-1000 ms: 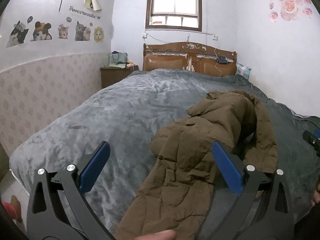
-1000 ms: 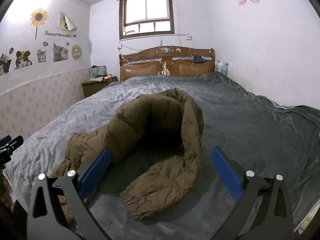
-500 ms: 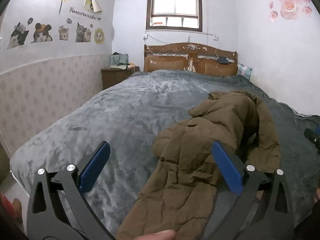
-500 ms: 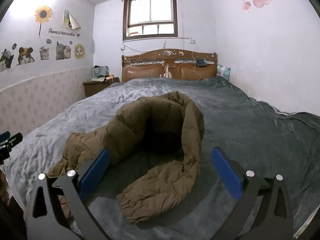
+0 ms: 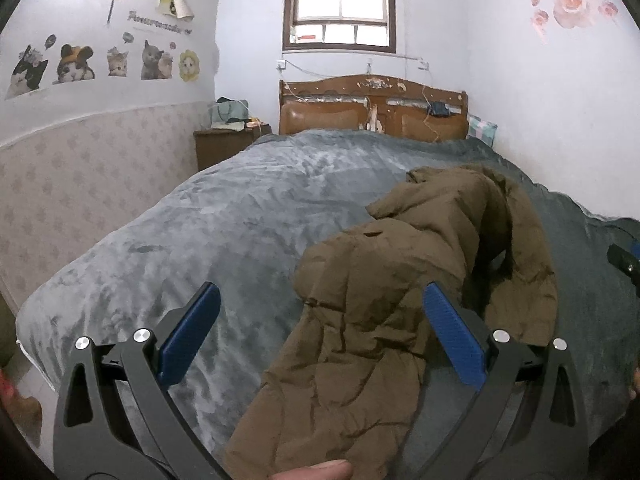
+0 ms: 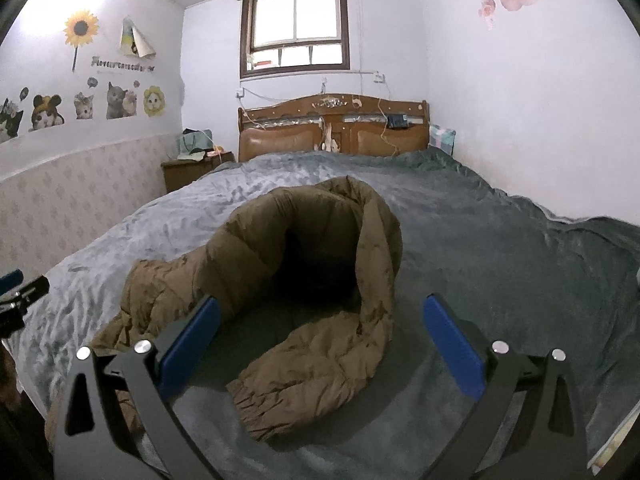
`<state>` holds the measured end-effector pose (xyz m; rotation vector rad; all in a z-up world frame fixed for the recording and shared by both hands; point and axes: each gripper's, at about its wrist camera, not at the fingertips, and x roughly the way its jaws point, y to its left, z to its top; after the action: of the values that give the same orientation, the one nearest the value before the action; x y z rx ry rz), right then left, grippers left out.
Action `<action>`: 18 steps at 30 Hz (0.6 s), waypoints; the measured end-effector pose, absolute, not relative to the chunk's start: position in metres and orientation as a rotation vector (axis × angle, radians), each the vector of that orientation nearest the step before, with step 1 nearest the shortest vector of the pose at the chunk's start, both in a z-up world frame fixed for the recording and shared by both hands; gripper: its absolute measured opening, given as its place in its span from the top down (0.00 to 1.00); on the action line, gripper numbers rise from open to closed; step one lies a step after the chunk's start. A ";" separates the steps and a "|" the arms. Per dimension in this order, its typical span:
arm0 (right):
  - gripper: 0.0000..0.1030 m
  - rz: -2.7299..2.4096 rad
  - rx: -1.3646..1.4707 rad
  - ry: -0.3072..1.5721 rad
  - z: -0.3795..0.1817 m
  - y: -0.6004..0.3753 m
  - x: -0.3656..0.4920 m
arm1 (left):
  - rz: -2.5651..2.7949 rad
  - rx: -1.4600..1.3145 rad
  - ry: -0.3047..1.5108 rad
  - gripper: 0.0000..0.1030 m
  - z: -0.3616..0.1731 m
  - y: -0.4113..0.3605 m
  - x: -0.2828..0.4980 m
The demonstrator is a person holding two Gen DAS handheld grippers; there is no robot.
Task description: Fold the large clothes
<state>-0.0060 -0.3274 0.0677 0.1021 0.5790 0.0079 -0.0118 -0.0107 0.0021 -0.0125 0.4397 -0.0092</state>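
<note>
A brown padded jacket point(image 5: 400, 300) lies crumpled on the grey blanket of a large bed point(image 5: 240, 220), near its foot. In the right wrist view the jacket point(image 6: 304, 264) curves in an arch, with a sleeve cuff point(image 6: 256, 404) nearest me. My left gripper point(image 5: 320, 336) is open, above the jacket's near left part; cloth shows between its blue pads without being clamped. My right gripper point(image 6: 320, 340) is open and empty, just short of the sleeve. The right gripper's tip point(image 5: 624, 260) shows at the left view's right edge.
A wooden headboard point(image 5: 372, 108) and window stand at the far end. A nightstand point(image 5: 224, 144) with bags sits at the bed's far left. A patterned wall runs along the left, a white wall along the right. The blanket point(image 6: 500, 260) stretches beyond the jacket.
Both grippers have shifted slightly; the right view sits a little farther back and higher. The jacket has not visibly moved and both grippers stay open.
</note>
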 end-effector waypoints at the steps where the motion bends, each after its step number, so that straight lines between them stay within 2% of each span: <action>1: 0.02 0.009 0.103 0.582 0.066 -0.328 -0.006 | -0.011 -0.011 0.439 0.03 0.002 -0.012 -0.012; 18: 0.02 0.013 0.099 0.588 0.066 -0.326 -0.007 | -0.044 -0.002 0.441 0.03 -0.002 -0.025 -0.015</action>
<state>-0.0068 -0.3261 0.0659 0.0993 0.5882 0.0126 -0.0151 -0.0254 -0.0020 -0.0019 0.4415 -0.0436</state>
